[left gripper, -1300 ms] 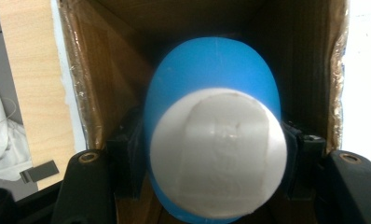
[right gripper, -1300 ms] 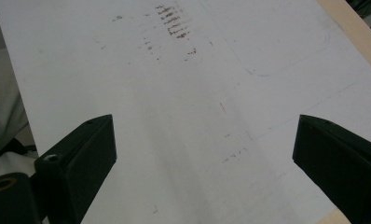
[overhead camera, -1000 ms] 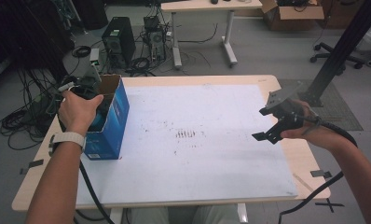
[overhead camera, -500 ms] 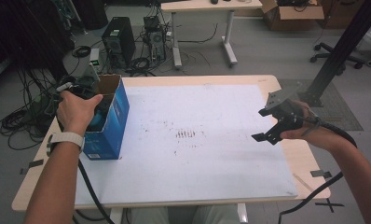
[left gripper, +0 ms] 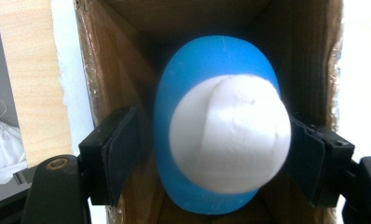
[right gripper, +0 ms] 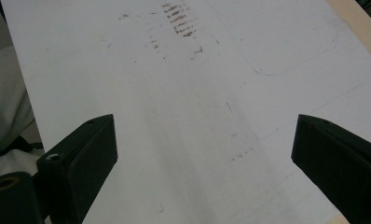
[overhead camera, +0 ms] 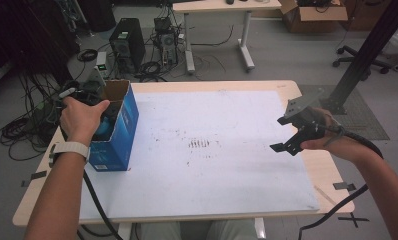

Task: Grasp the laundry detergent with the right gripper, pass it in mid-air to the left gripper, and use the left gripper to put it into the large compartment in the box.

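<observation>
1. High view: the left hand (overhead camera: pixel 82 117) holds the left gripper (overhead camera: pixel 101 120) down in the blue box (overhead camera: pixel 118 131) at the counter's (overhead camera: pixel 212 195) left edge; the right gripper (overhead camera: pixel 293 134) hovers, fingers apart and empty.
2. Left gripper view: the blue-and-white ball (left gripper: pixel 223 126) sits inside the box; the fingers (left gripper: pixel 120 156) have just been opening; a gap shows on the left.
3. Right gripper view: wide-open fingers (right gripper: pixel 88 154) over the bare counter.

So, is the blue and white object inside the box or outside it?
Inside: in the left gripper view the blue and white object sits between the box's cardboard walls.

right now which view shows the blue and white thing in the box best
The left gripper view: the blue and white thing sits close up between open jaws, inside the box. The high view gives just a blue sliver behind the left hand. The right gripper view faces the table.
</observation>
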The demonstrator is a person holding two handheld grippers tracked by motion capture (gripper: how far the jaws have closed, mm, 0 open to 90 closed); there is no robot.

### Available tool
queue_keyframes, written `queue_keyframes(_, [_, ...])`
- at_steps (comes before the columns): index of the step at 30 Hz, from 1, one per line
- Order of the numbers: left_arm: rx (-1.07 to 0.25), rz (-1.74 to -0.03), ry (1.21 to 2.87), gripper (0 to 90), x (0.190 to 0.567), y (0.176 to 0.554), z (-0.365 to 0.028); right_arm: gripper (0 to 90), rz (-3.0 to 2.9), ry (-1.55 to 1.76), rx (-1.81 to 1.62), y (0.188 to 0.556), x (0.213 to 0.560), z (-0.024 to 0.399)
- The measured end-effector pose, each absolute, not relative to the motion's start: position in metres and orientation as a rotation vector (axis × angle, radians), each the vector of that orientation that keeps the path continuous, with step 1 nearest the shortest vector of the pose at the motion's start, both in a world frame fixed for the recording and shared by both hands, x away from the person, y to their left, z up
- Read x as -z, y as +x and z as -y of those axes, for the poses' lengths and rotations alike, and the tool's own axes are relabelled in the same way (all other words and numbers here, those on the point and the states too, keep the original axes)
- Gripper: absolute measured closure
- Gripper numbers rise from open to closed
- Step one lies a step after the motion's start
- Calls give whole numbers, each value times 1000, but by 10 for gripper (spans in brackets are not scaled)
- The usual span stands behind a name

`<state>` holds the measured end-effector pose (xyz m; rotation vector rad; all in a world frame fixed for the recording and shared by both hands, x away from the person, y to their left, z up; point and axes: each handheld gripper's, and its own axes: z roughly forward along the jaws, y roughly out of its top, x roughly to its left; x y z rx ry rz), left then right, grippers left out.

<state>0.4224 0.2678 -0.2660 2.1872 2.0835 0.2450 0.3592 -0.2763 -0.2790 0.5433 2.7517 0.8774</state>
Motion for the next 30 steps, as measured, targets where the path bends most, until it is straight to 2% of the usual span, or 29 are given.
queue_keyframes(19, [-327,-1964,2244,232,215,405,-246,70,-2739,529,-881,352,272,277])
queue_keyframes(30, [-315,-1742,2339,218,192,386,-202,70,-2728,508,-880,344,264,274])
